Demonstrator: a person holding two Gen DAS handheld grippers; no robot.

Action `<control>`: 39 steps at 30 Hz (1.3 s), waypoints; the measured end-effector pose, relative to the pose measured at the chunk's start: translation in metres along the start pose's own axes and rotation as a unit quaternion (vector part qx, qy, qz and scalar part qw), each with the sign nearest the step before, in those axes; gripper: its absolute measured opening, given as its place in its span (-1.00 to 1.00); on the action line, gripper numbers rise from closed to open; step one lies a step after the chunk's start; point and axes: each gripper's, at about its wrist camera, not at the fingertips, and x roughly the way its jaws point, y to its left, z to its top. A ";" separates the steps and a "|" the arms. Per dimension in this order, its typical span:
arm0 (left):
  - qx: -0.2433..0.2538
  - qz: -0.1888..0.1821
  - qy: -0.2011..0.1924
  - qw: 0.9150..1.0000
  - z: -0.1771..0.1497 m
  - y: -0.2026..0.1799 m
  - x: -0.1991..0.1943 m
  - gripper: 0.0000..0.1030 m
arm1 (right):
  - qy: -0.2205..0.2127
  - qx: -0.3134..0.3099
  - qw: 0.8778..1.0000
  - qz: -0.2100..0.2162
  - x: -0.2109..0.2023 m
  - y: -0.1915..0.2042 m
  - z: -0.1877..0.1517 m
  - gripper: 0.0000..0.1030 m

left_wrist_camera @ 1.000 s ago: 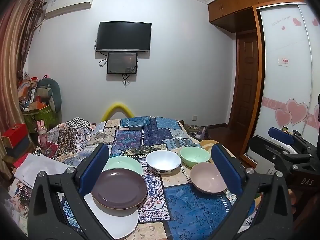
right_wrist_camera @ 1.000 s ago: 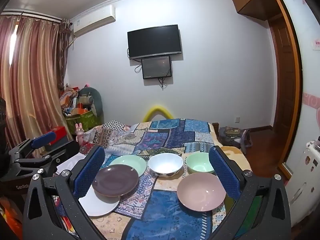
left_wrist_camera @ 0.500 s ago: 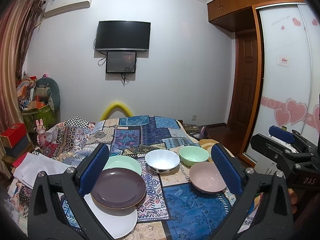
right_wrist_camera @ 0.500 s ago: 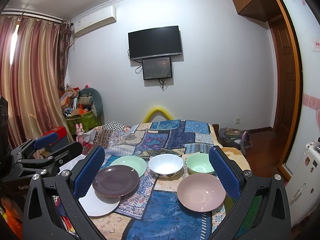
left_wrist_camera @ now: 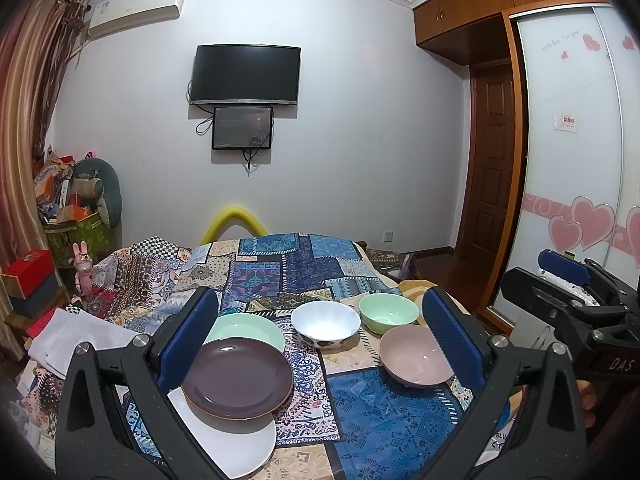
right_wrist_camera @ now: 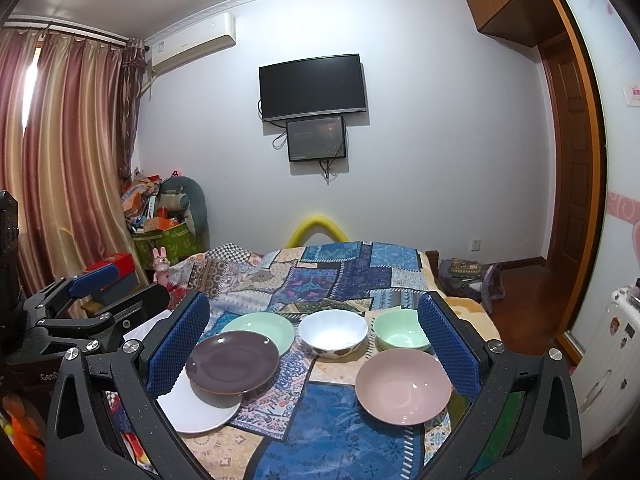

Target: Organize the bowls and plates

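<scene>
Left wrist view shows us our left gripper [left_wrist_camera: 320,332] spread wide and empty above the patchwork cloth [left_wrist_camera: 384,412] — the right gripper [right_wrist_camera: 312,340] likewise — where a purple plate [left_wrist_camera: 238,378] overlaps a white plate [left_wrist_camera: 236,444], with the pink bowl [left_wrist_camera: 414,356] well apart.

patchwork cloth [left_wrist_camera: 304,268] covers bed | wall TV [left_wrist_camera: 245,74], small screen [left_wrist_camera: 243,127] just below | air conditioner [left_wrist_camera: 134,10] top left | curtains [right_wrist_camera: 60,152] | wooden door [left_wrist_camera: 490,160] | yellow foam arch [left_wrist_camera: 234,220] | pink rabbit toy [left_wrist_camera: 82,266]
</scene>
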 end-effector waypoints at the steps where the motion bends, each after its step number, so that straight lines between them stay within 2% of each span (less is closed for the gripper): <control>1: 0.000 0.000 0.000 1.000 0.000 0.000 0.000 1.00 | 0.000 0.000 1.000 0.000 0.000 0.000 0.000 1.00; 30: -0.004 -0.002 -0.001 1.000 0.002 0.001 0.002 1.00 | 0.000 0.000 1.000 0.000 0.002 0.000 -0.003 1.00; 39: -0.005 0.001 0.001 1.000 -0.002 0.004 0.006 1.00 | 0.016 -0.002 1.000 0.001 0.017 0.002 -0.009 1.00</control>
